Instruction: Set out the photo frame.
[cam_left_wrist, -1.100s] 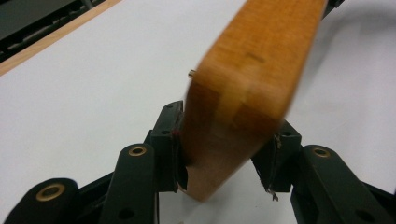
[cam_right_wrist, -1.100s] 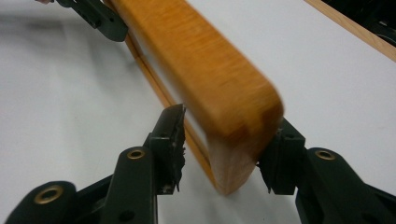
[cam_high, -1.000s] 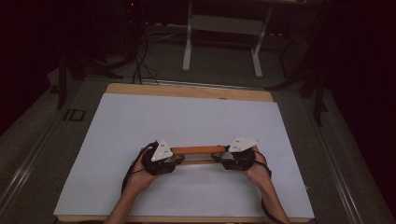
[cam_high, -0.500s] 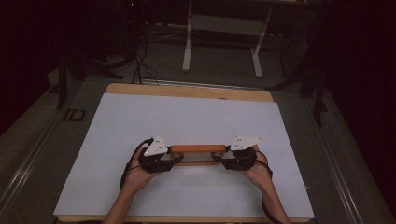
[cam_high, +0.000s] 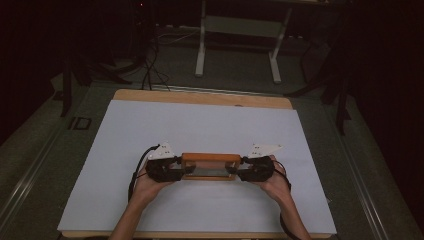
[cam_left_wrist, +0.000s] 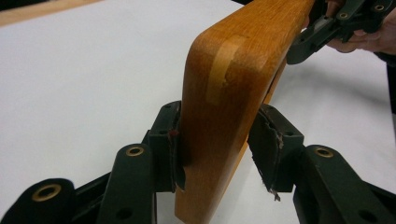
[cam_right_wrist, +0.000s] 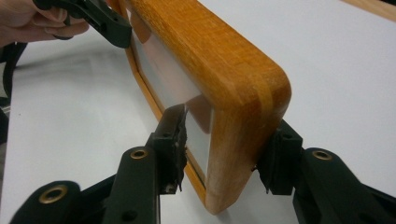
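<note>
Two grippers hold a rounded orange-brown wooden frame with a pale glazed panel (cam_high: 210, 166) by its short ends, near the middle of the white table sheet (cam_high: 200, 125). The left gripper (cam_left_wrist: 215, 158) stands narrow around its end, one pad touching (the other looks slightly off); the right gripper (cam_right_wrist: 224, 149) clamps the opposite end. Keeping both hands level should stop the frame twisting. A second ago it showed edge-on; now it tilts, panel visible.

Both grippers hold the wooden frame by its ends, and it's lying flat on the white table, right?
Not flat. The right gripper view shows the frame standing on its long edge on the table, with the left gripper and right gripper at its ends.
</note>
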